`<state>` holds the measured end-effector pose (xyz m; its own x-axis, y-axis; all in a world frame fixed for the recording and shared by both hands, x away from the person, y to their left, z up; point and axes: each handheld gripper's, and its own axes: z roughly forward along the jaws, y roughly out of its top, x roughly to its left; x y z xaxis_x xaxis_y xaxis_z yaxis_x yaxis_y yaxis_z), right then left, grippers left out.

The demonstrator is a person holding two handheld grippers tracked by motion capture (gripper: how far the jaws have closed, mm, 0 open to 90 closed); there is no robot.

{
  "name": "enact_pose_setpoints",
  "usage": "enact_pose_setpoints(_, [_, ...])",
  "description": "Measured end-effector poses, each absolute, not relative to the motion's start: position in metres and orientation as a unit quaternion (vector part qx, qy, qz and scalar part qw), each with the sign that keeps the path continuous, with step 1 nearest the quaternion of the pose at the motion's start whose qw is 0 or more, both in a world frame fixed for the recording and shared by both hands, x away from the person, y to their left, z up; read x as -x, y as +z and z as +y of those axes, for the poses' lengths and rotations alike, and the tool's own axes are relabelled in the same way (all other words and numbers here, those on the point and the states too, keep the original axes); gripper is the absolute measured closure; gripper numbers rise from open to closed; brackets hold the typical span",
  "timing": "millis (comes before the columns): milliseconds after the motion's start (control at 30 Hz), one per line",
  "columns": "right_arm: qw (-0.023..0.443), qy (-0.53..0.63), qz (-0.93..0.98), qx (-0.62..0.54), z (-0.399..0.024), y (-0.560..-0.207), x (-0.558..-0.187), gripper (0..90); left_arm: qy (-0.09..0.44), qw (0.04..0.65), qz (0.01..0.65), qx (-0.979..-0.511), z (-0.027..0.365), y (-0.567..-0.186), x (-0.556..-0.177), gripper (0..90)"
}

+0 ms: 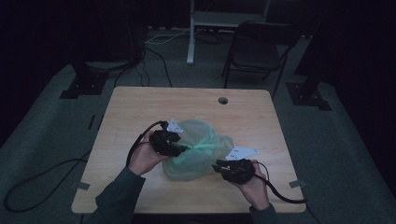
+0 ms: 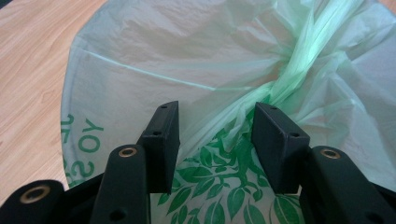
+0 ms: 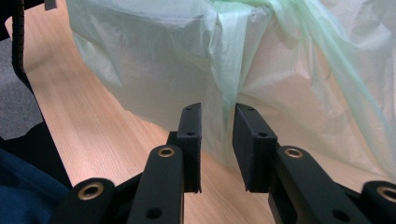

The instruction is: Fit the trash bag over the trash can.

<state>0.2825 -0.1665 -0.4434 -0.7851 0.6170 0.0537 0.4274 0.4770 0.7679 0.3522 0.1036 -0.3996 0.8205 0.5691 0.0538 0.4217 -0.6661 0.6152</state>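
Broadly, the wooden table (image 1: 140, 107) fills the middle of the high view, with a small round hole (image 1: 223, 100) near its far edge. On the dark floor beyond it stand a folding chair (image 1: 254, 51) and a white stand (image 1: 190, 32).

Next in size is the pale green plastic bag (image 1: 196, 149), which lies on the table near the person's edge, between the two grippers. Its bulk runs roughly from the far left down toward the near side. A twisted strand of its film (image 1: 205, 146) lies across the top, running left to right from the left gripper toward the bag's right shoulder. In the left gripper view that strand (image 2: 289, 79) climbs from between the jaws up to the right. Green leaf print (image 2: 219, 186) and some lettering (image 2: 86, 137) show on the bag close to the camera.

The left gripper (image 1: 180, 148) is at the bag's left side, held in the left hand (image 1: 144, 156). Its jaws stand apart, with the strand passing between them and clear space on either side, so the grip looks released.

The right gripper (image 1: 218, 166) sits at the bag's near right corner, in the right hand (image 1: 254, 184). In the right gripper view (image 3: 217, 140) a fold of the bag (image 3: 229, 98) hangs into the narrow gap between the jaws; whether the pads press it I cannot tell.
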Motion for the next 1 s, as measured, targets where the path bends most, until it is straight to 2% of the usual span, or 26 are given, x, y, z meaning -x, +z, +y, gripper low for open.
enact_pose_setpoints(467, [0.113, 0.411, 0.851, -0.307, -0.1676, -0.4440, -0.2814, 70.8, 0.090, 0.234, 0.269, -0.930, 0.0999, -0.3944, -0.3563, 52.5])
enact_pose_setpoints(1000, [0.104, 0.413, 0.851, -0.308, -0.1697, -0.4478, -0.2808, 67.8, 0.061, 0.198, 0.274, -0.939, 0.0950, -0.4022, -0.3577, 53.5])
